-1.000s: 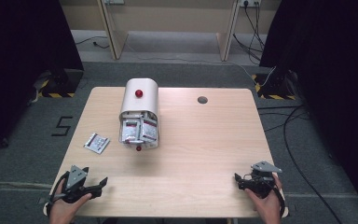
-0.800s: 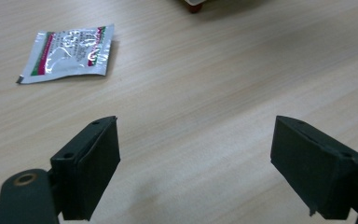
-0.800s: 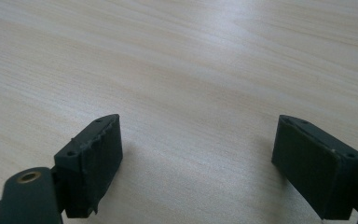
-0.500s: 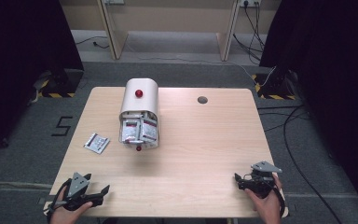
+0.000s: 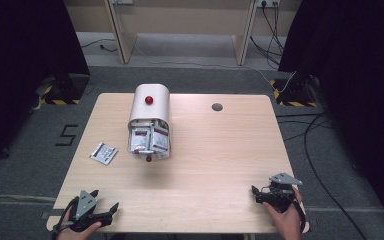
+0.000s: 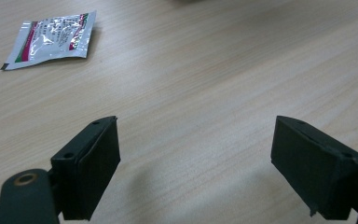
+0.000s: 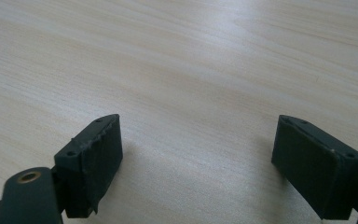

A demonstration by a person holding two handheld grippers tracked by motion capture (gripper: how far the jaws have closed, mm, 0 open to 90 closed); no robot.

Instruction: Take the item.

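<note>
A white domed container (image 5: pixel 150 107) with a red knob (image 5: pixel 149 100) lies on the wooden table (image 5: pixel 220 150), its open end facing me and packed with several red-and-silver sachets (image 5: pixel 150 140). One loose sachet (image 5: pixel 103 153) lies flat to its left, and it sits far left in the left gripper view as the same sachet (image 6: pixel 51 39). My left gripper (image 5: pixel 107 212) rests at the near left corner, open and empty (image 6: pixel 196 140). At the near right edge my right gripper (image 5: pixel 256 194) is also open over bare wood (image 7: pixel 198 135).
A small red piece (image 5: pixel 148 159) lies just in front of the container's mouth. A round dark cable hole (image 5: pixel 217 106) sits toward the far right of the table. Grey floor and black curtains surround the table.
My left gripper has slid closer to the table's near edge and a little right, jaws unchanged. The right gripper has stayed still.
</note>
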